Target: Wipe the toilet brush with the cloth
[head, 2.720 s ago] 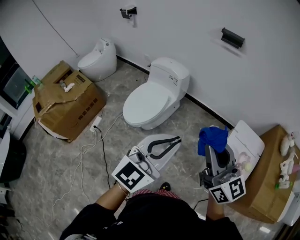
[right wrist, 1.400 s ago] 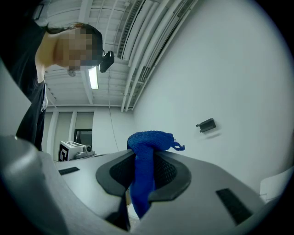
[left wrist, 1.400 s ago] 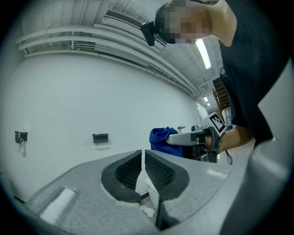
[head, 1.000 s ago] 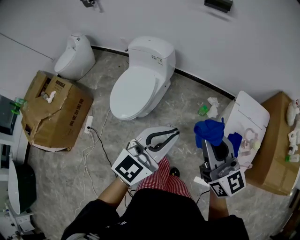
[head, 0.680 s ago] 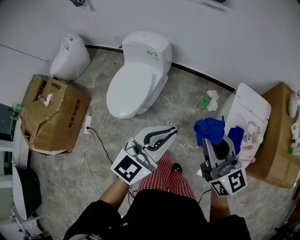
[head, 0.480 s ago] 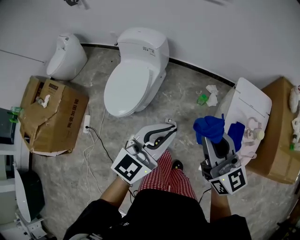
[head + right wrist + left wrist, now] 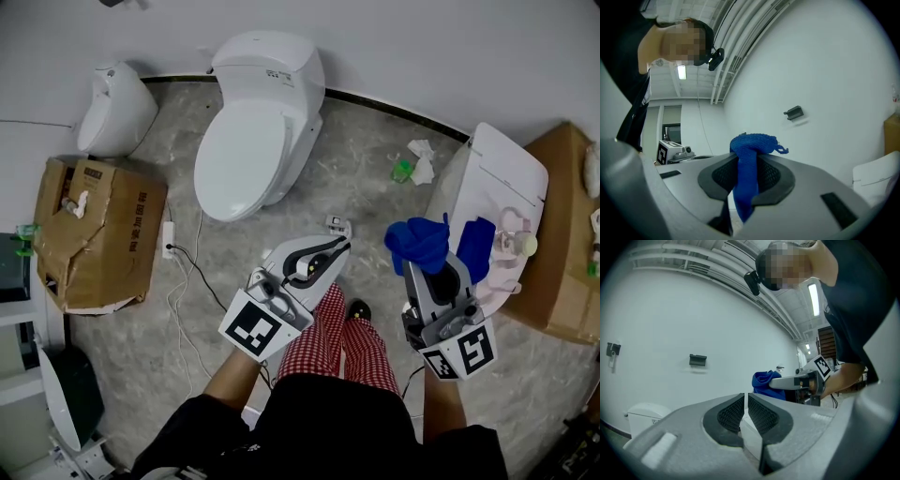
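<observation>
My right gripper (image 7: 427, 272) is shut on a bunched blue cloth (image 7: 419, 242), which sticks out past its fingertips. In the right gripper view the cloth (image 7: 749, 157) is pinched between the dark pads of this gripper (image 7: 746, 177) and hangs down between them. My left gripper (image 7: 336, 249) is held beside it, above the floor, shut with nothing between its pads; the left gripper view shows the jaws (image 7: 746, 411) pressed together. That view also catches the cloth (image 7: 764, 382) off to the right. I cannot make out a toilet brush in any view.
A white toilet (image 7: 253, 141) with its lid down stands ahead, with a smaller white fixture (image 7: 111, 105) at the back left. Cardboard boxes sit at the left (image 7: 89, 230) and right (image 7: 567, 234). A white lid-like piece (image 7: 502, 178) at the right bears another blue cloth (image 7: 476, 248). A cable (image 7: 192, 281) runs over the floor.
Both grippers have sunk a little toward the floor, side by side as before. The head view has tipped down, so the toilet sits higher in the frame. Neither grip changed.
</observation>
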`<state>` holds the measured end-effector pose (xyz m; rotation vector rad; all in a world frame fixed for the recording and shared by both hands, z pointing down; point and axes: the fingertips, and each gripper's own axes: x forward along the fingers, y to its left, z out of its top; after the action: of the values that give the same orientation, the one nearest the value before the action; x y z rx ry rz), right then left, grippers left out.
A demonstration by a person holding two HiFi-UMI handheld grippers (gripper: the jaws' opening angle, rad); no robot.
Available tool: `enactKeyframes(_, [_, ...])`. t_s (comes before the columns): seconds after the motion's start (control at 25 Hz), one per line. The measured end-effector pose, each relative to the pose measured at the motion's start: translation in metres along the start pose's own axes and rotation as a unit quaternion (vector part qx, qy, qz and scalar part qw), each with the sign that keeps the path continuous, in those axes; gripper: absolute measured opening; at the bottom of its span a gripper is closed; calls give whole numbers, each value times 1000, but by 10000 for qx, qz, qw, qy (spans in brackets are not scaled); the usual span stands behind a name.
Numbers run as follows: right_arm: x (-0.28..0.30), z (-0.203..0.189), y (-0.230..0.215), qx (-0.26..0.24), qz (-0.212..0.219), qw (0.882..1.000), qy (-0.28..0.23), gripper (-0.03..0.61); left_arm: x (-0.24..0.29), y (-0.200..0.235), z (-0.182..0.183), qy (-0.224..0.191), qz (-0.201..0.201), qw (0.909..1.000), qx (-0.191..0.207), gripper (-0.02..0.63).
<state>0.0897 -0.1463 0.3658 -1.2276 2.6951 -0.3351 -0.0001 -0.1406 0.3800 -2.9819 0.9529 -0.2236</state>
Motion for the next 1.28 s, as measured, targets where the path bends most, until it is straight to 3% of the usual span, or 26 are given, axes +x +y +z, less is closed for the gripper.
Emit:
enactKeyframes(0.6, [10, -33, 4, 141, -94, 9997, 167, 75, -7, 7, -39, 155, -82, 9998, 28, 8])
enactKeyframes(0.92, [17, -51, 0, 217, -105, 9993, 280, 77, -9, 19, -61, 232, 87, 9993, -278, 18])
enactKeyframes(1.12, [22, -64, -4, 279, -104, 9989, 366, 77, -3, 23, -74, 292, 58, 9994, -168, 22])
enactKeyframes(1.28, [24, -72, -8, 334, -140, 9985, 410, 77, 1, 27, -88, 378, 84, 9987, -319, 31])
